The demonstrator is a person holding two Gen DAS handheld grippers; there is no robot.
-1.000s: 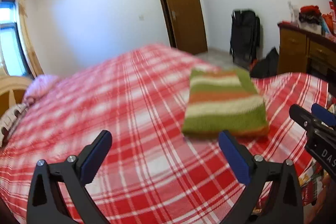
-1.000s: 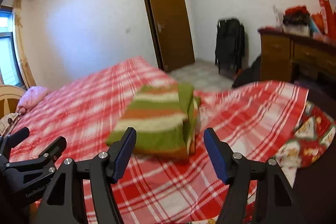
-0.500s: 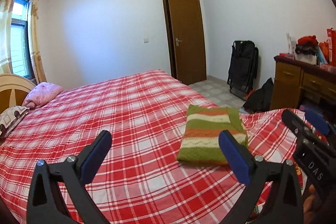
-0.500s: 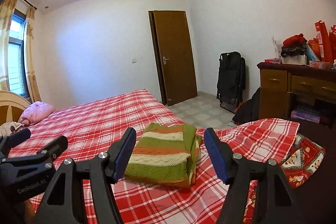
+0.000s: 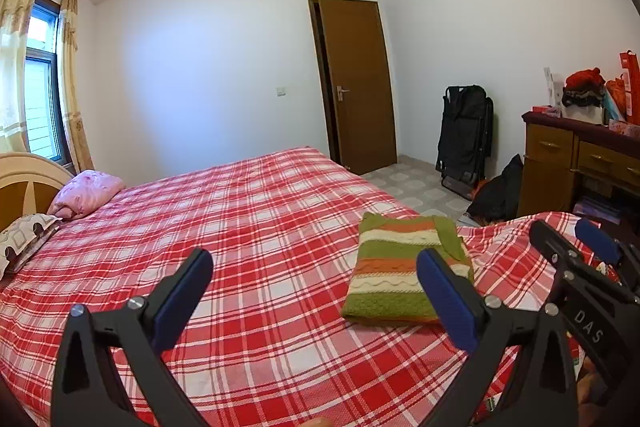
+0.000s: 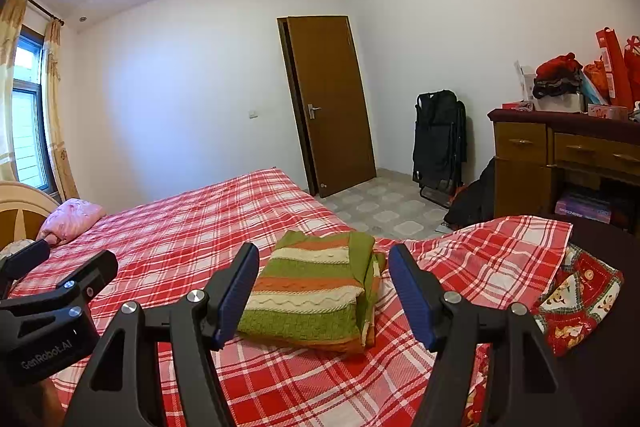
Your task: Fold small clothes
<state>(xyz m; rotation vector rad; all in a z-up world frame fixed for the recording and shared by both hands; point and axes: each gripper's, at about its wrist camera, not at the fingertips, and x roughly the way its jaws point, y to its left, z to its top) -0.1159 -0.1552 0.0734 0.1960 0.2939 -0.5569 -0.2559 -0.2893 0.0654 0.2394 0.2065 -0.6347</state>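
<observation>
A folded knit sweater [image 5: 400,271] with green, orange and cream stripes lies flat on the red plaid bed [image 5: 260,227]. It also shows in the right wrist view [image 6: 316,291]. My left gripper [image 5: 316,291] is open and empty, held above the bed to the left of the sweater. My right gripper [image 6: 324,291] is open and empty, held back from the sweater, which shows between its fingers. The right gripper also shows at the right edge of the left wrist view [image 5: 580,267], and the left gripper at the left edge of the right wrist view [image 6: 52,279].
A pink pillow [image 5: 86,193] and a headboard [image 5: 24,183] are at the bed's left end. A wooden dresser [image 6: 568,163] with piled things, a black folded chair [image 6: 438,143] and a brown door [image 6: 328,103] stand beyond the bed. A Christmas-print cloth [image 6: 576,303] lies at the right.
Both grippers have risen and tilted up from close above the bed, so the sweater now looks smaller and lower. Both stayed open and empty. The sweater has not moved.
</observation>
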